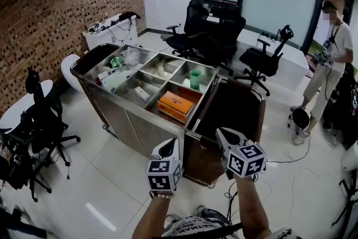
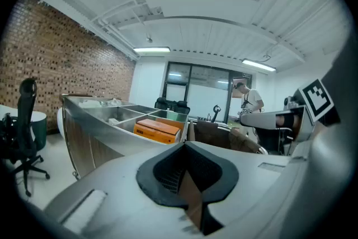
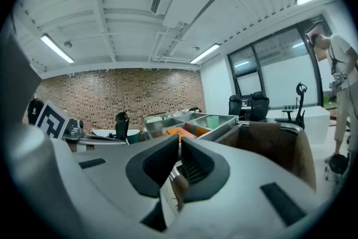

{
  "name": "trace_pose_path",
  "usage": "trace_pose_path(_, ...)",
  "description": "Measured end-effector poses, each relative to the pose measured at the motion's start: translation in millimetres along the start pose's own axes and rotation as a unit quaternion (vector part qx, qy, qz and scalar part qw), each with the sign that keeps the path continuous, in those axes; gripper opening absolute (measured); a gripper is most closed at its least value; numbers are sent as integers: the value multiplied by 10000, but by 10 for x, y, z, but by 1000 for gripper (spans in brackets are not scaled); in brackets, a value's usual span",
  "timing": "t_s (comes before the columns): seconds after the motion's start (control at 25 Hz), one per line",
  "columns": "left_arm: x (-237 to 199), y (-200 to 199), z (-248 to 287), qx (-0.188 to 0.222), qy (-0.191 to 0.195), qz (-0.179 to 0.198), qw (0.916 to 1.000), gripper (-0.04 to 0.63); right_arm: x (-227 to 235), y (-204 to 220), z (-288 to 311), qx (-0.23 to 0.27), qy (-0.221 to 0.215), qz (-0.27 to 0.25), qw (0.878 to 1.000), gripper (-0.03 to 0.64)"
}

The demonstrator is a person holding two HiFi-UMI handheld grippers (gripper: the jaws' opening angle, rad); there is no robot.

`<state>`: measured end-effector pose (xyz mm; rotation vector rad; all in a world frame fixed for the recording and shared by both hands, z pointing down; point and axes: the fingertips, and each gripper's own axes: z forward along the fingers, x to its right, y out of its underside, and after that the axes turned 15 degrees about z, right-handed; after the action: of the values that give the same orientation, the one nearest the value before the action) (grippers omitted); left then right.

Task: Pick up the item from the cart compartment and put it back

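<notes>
Orange box (image 1: 175, 104) sits in cart's (image 1: 130, 116) near compartment, centre frame, w/ left gripper (image 1: 168, 146) & right gripper (image 1: 223, 134) low-centre, both jaws closed & empty, so reaching in w/o opening could just shove it.

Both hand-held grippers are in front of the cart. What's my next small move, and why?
Probably ease the left hand-held gripper forward toward the orange box, opening its jaws on the way. Both it and the right hand-held gripper hang short of the cart, shut and empty; that box lies in the nearest compartment.
</notes>
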<state>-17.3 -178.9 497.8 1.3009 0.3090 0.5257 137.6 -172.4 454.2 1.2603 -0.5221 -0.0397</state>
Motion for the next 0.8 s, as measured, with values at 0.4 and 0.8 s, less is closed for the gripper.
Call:
trace_pose_path(0.4, -105, -310, 59, 155, 121, 39, 9998, 2, -41, -846, 167, 286, 257, -561, 9977, 28)
trace_pose_path(0.8, -207, -832, 483, 324, 2, 76, 9994, 2, 55, -1683, 712, -142, 86, -1115, 9936, 196)
